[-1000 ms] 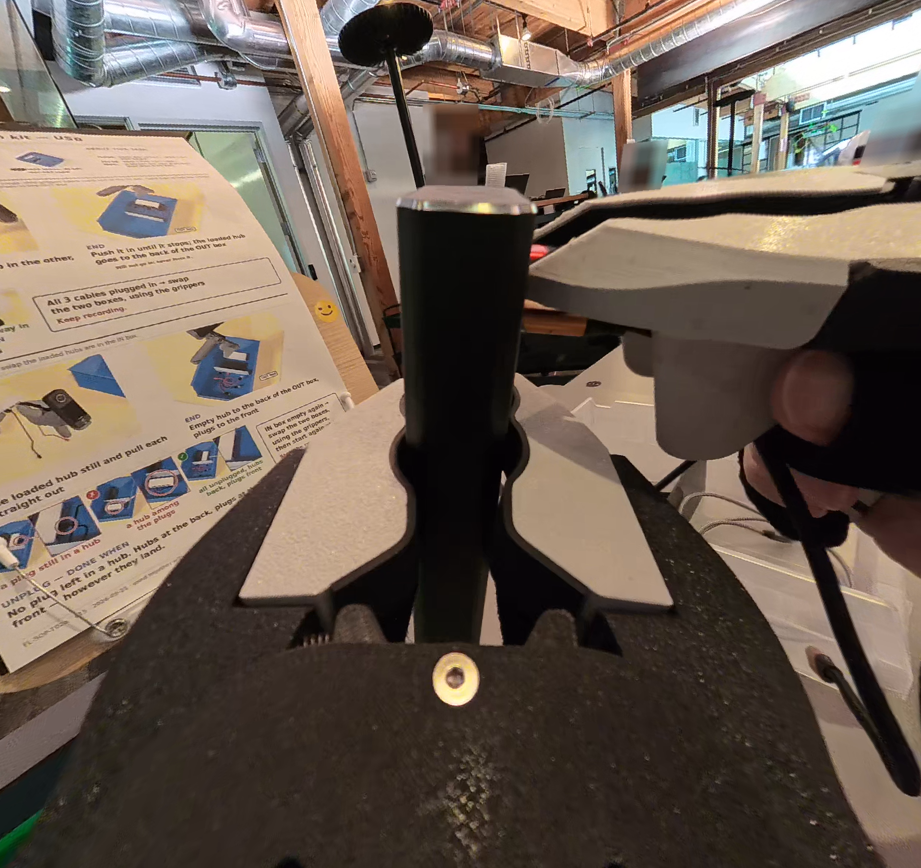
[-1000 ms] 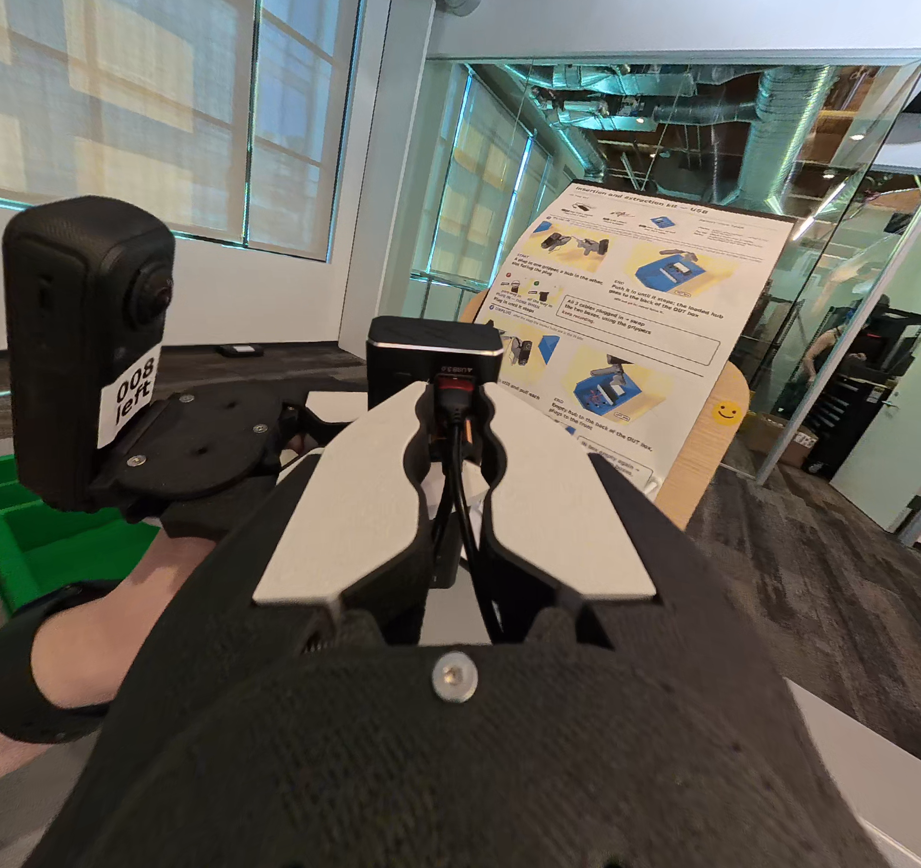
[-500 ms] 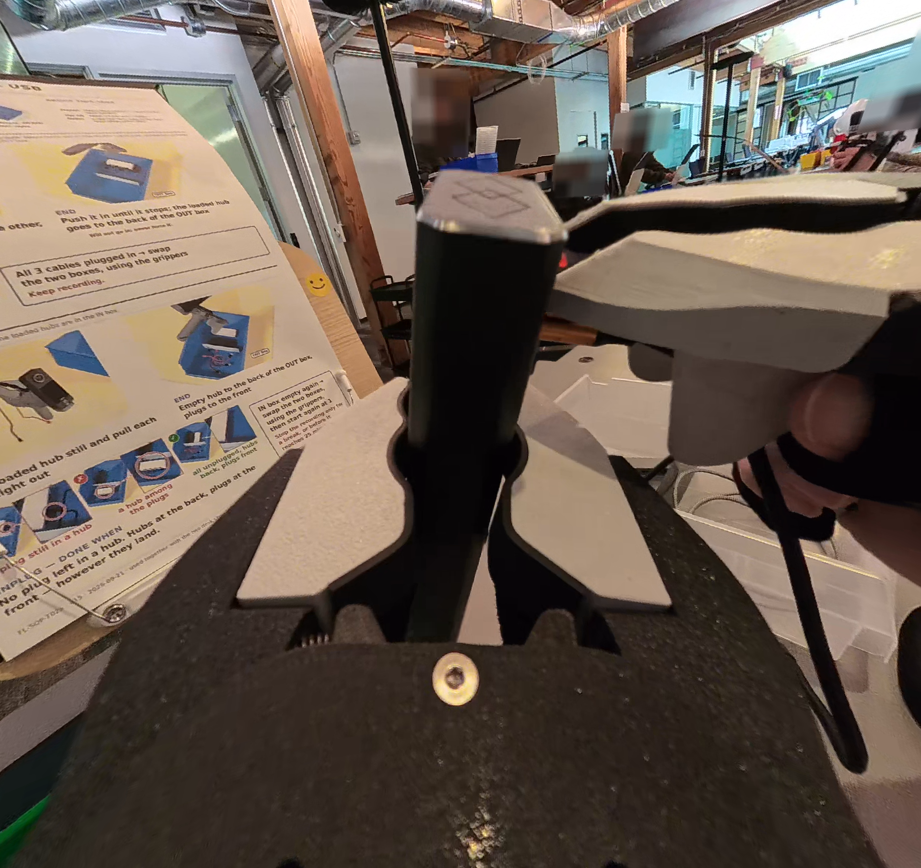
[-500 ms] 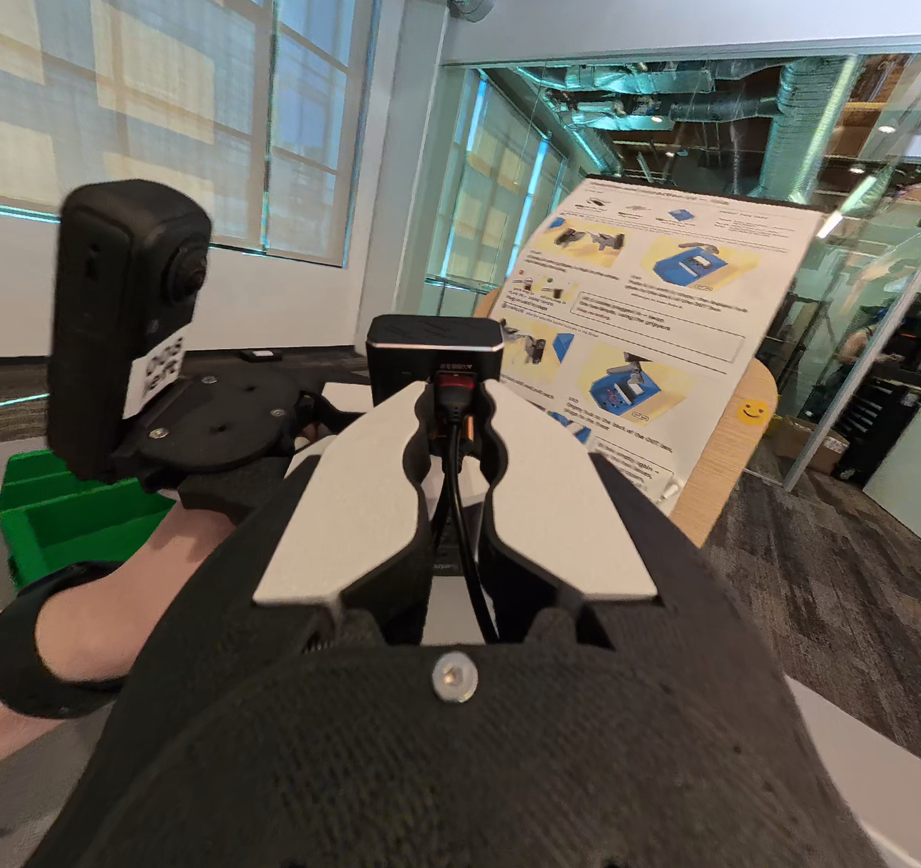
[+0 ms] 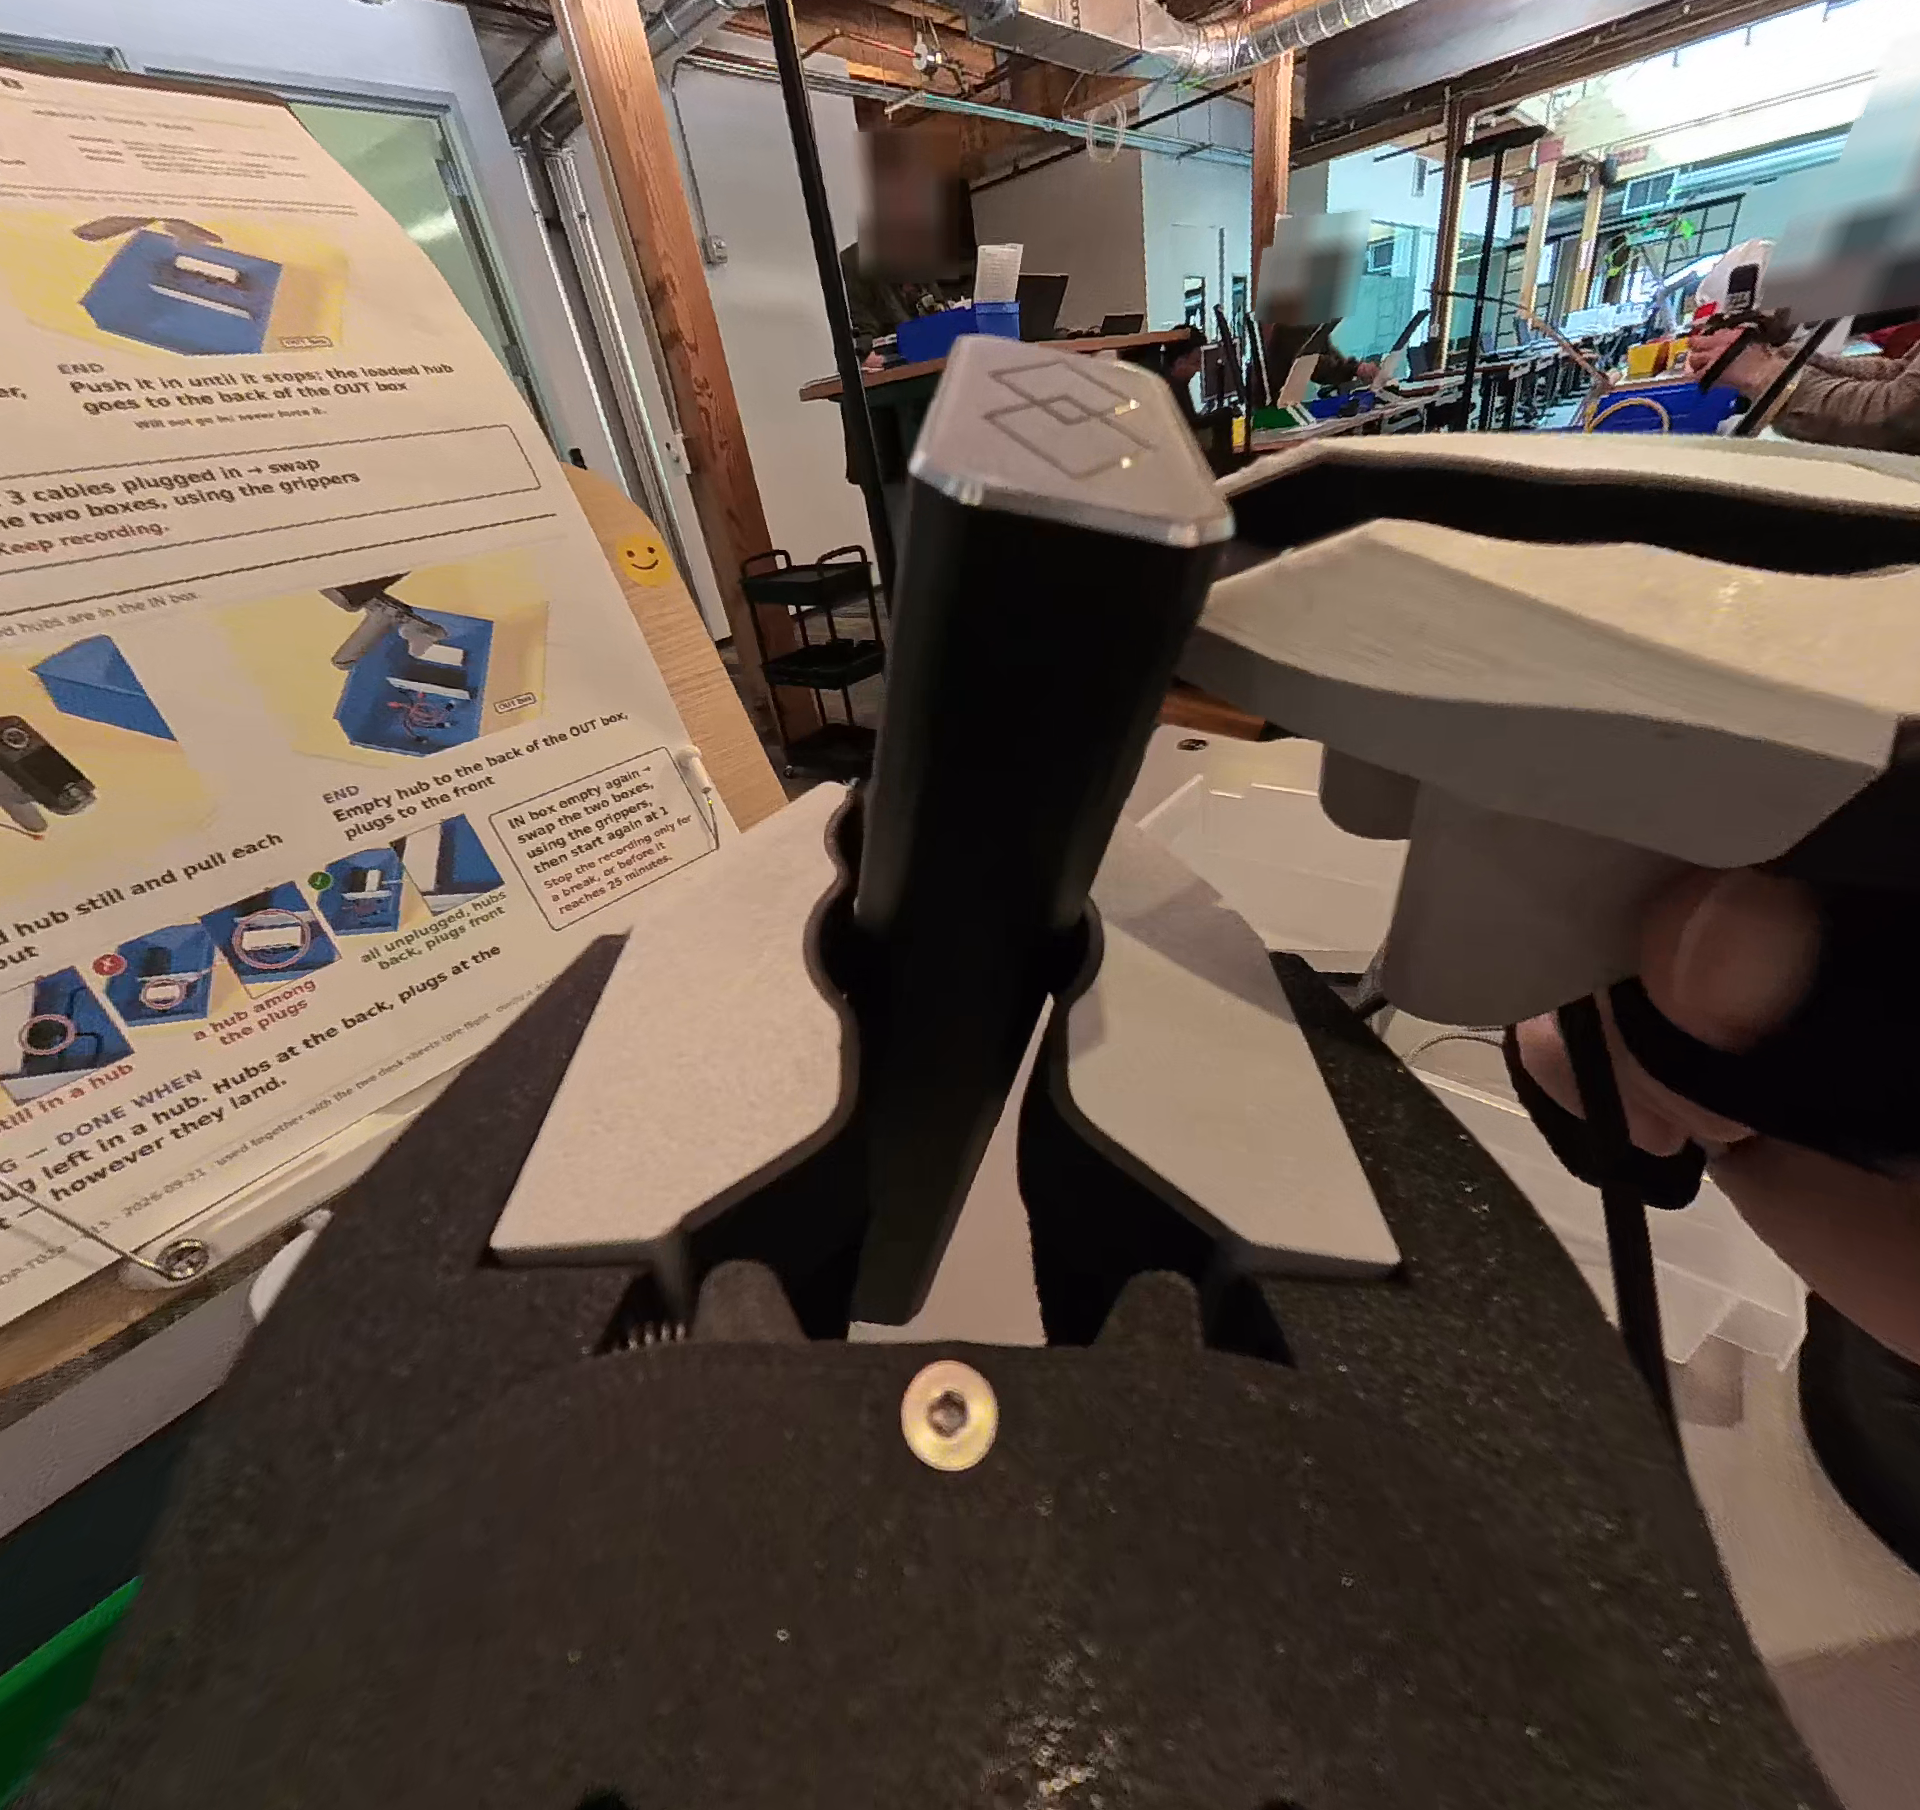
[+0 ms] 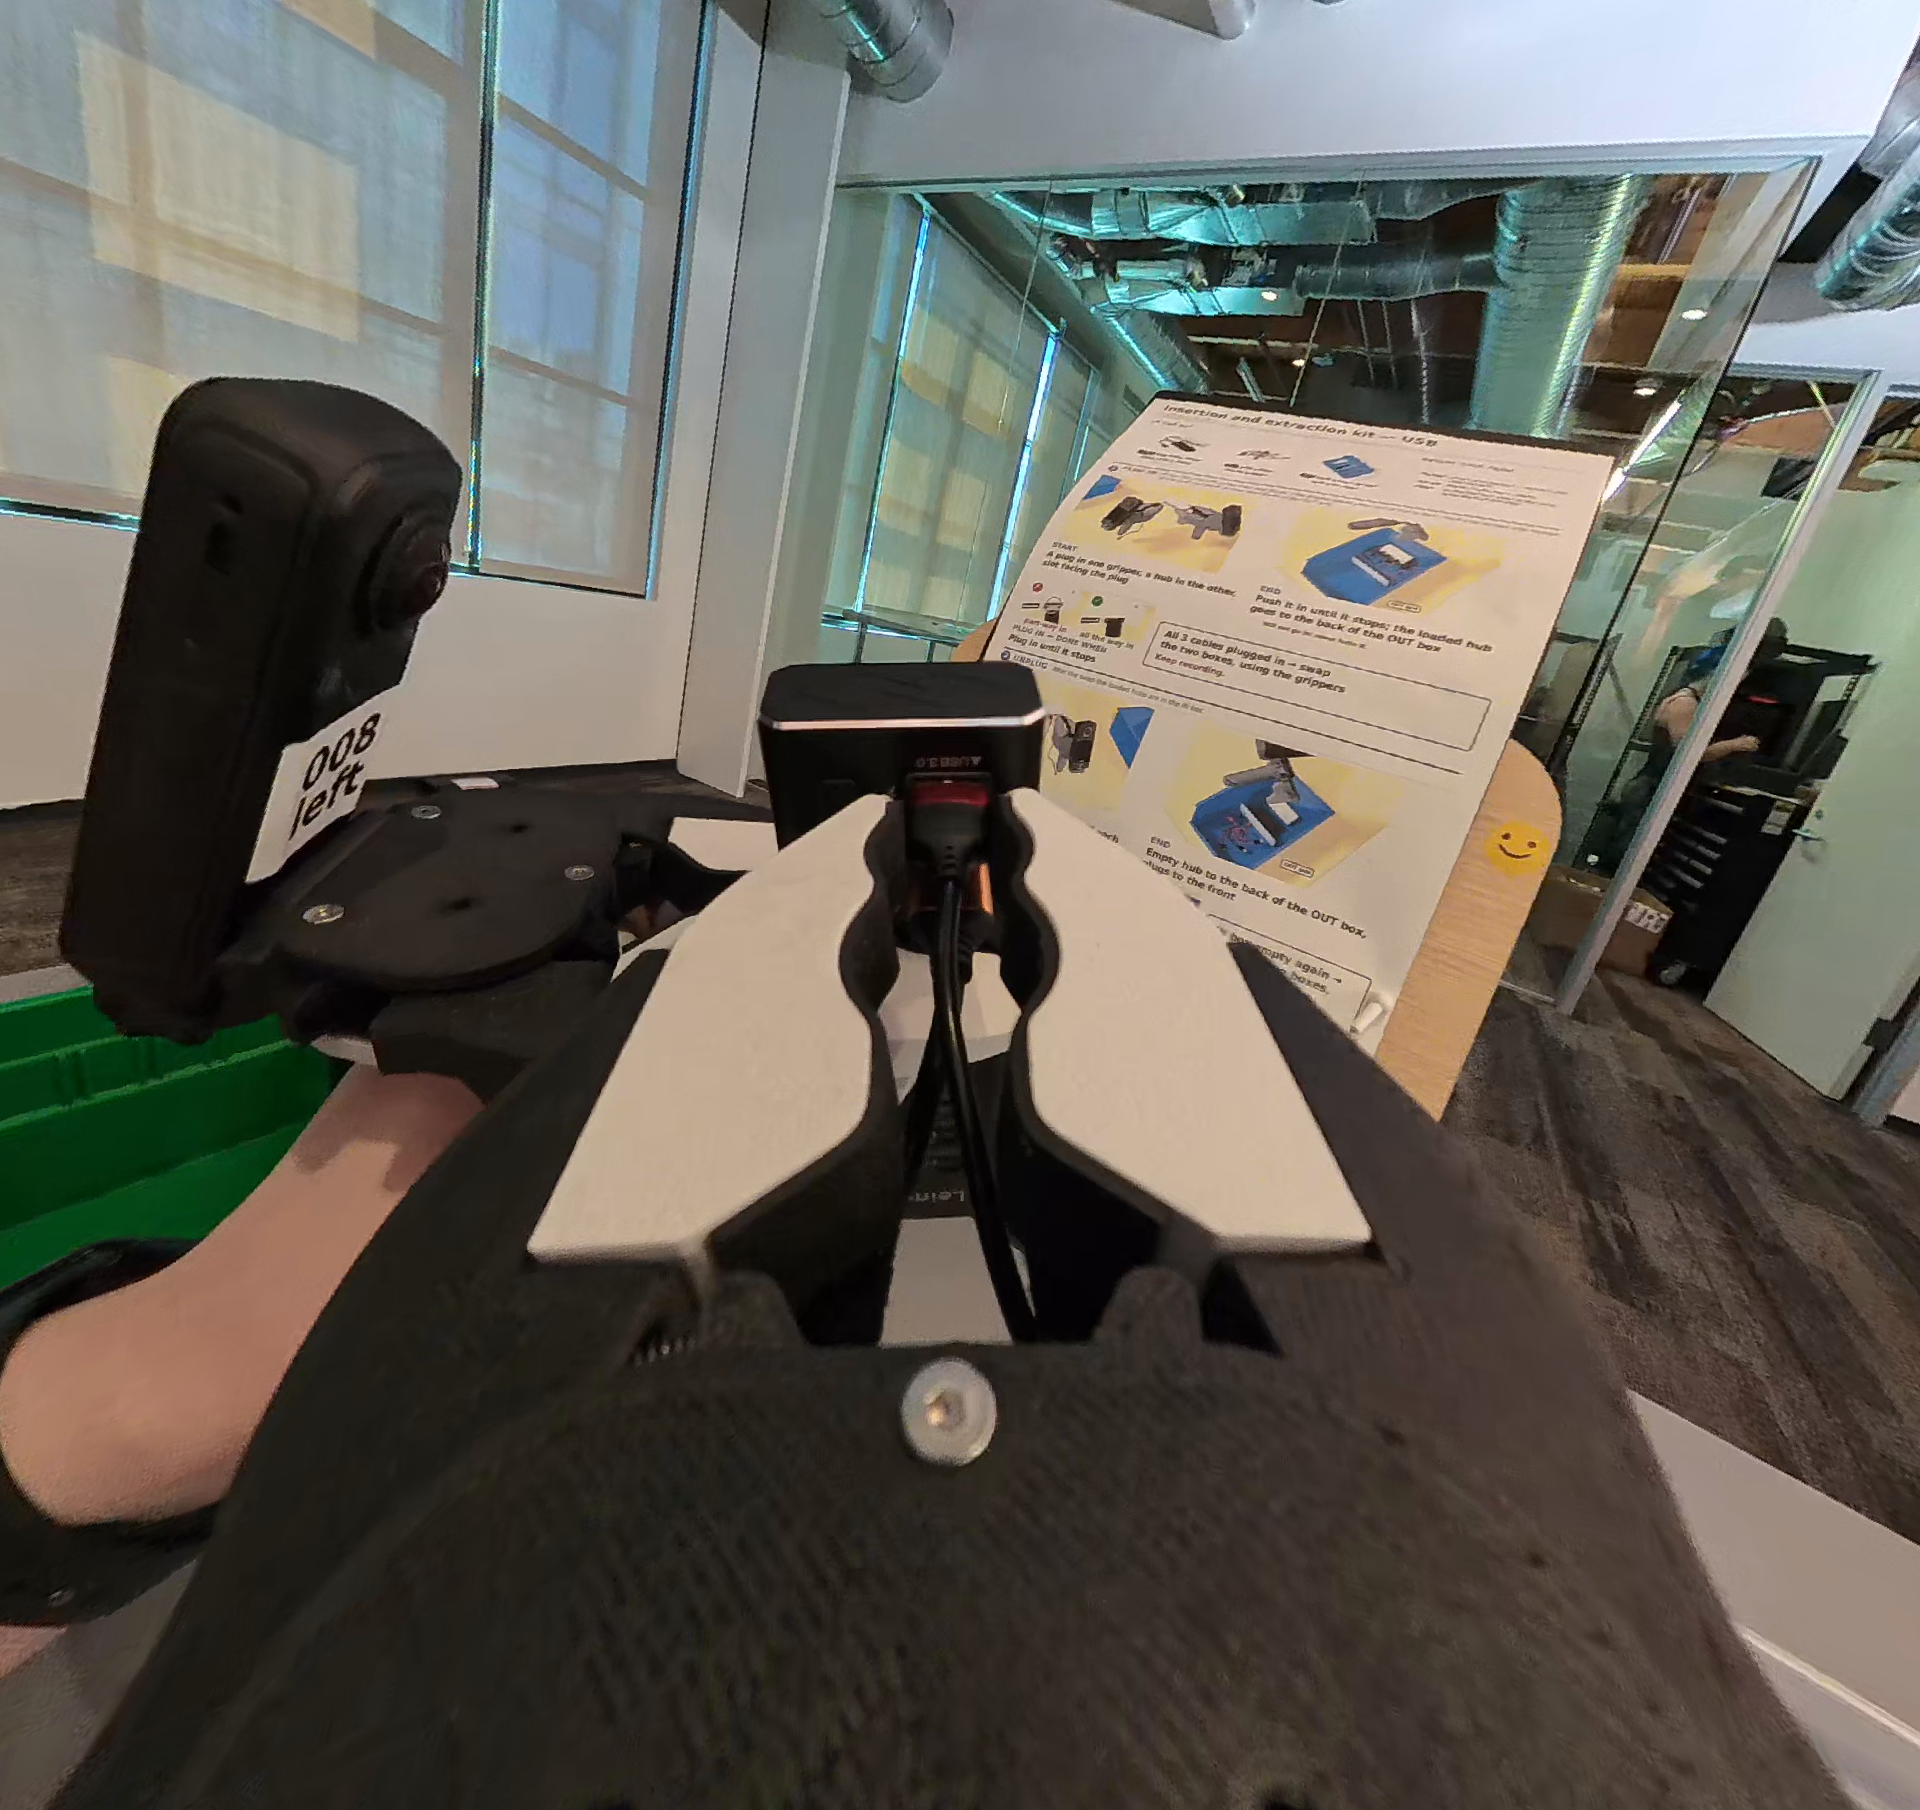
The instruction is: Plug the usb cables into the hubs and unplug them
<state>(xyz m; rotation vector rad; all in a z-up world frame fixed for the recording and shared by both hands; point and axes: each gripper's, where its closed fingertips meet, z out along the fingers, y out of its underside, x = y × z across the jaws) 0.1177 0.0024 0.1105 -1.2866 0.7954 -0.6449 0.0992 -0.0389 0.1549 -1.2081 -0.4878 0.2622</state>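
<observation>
Your left gripper [image 5: 951, 939] is closed on the hub [image 5: 1029, 721] — a long black bar with a silver end cap, held upright and a little tilted between the two pale fingers [image 5: 707, 1043]. Your right gripper [image 6: 948, 887] is clamped on the red and black plug [image 6: 948, 825] of the black usb cable [image 6: 971, 1137], and this plug sits at a port in the side of the hub [image 6: 899, 737]; how deep it goes, I cannot tell. In the left wrist view your right gripper [image 5: 1538, 659] comes from the right side and meets the hub near its top.

Under both grippers is a white table [image 6: 1787, 1542]. On it stands a printed instruction sheet [image 5: 270, 638] on a wooden board with a yellow smiley sticker [image 5: 642, 557]. A green bin [image 6: 125, 1106] is at the left, and a clear plastic bin [image 5: 1236, 825] lies behind the hub. The room has large windows [image 6: 312, 233], glass walls, grey carpet [image 6: 1704, 1189], silver ducts and wooden posts [image 5: 644, 306] — farther back people sit at long desks.
</observation>
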